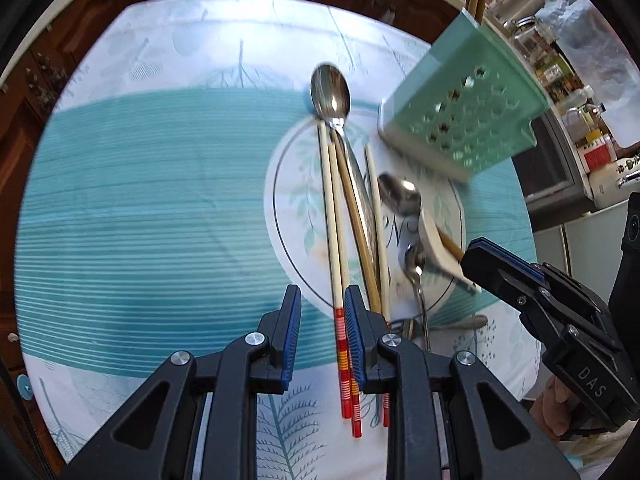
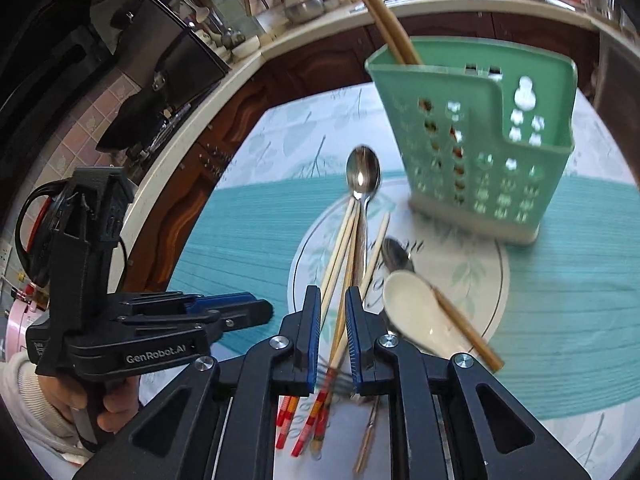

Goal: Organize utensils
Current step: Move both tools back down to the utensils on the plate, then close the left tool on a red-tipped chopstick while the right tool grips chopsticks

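Beside the green basket (image 2: 480,140), thin stiff chopsticks (image 1: 334,220) lie loose (slippery; grab the striped ends). Both jaws slightly apart, holding nothing.

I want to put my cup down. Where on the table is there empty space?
The teal-striped cloth left of the chopsticks is bare. It's crowded on the round mat, with spoons, chopsticks and the green holder.

The left gripper (image 1: 322,332) hangs open over red-banded chopsticks (image 1: 335,216) on a plate (image 1: 292,200), beside a long spoon (image 1: 330,94). A green caddy (image 1: 464,116) stands upper right; the right gripper (image 1: 486,266) is nearby.
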